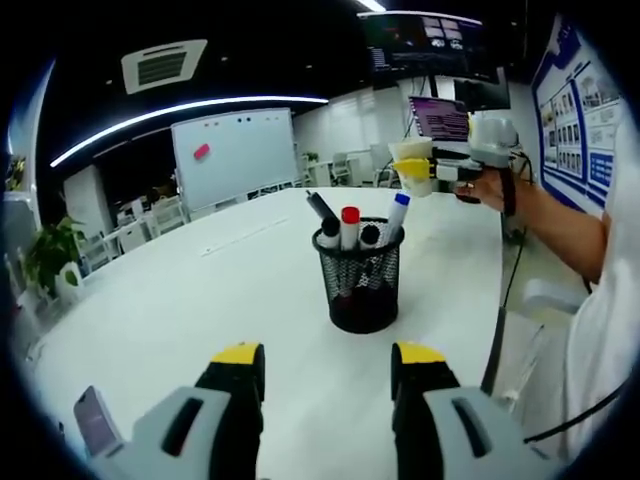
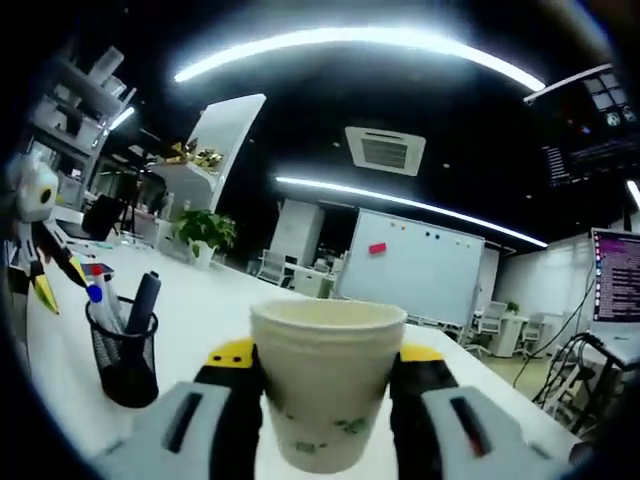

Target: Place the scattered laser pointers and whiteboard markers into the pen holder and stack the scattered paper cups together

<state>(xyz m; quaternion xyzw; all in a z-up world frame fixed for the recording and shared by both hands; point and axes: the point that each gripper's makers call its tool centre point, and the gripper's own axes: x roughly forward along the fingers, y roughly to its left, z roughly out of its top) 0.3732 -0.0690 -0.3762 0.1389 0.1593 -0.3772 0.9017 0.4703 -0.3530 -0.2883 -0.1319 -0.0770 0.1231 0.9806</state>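
Left gripper [image 1: 328, 372]: nearest in the left gripper view, low over the desk [image 1: 180, 300], jaws spread wide with bare white top between the yellow-tipped ends; nothing held.

Pen holder [image 1: 364, 288]: black mesh cup standing upright on the desk just beyond the left jaws, toward the desk's right edge. It carries several upright sticks: a red-capped marker [image 1: 349, 228], a blue-capped marker [image 1: 396, 219], and darker barrels that may be markers or laser pointers; cannot tell which. Judged: the pointer-and-marker part looks done or nearly so, since no loose pens lie on the visible desk top.

Right gripper [image 2: 327, 372]: jaws closed narrowly on a paper cup [image 2: 325, 385], one jaw on each side wall, cup upright with mouth up and lifted above the desk. In the left gripper view this gripper is raised over the far right edge, held by the person's hand [image 1: 490, 188].

Cup stacking: judged still in hand. Whether the held item is a single cup or already a nested stack cannot be told; no other loose cup is seen on the desk.

Far: whiteboard [image 1: 235, 155], chairs, potted plant [image 1: 55, 250].
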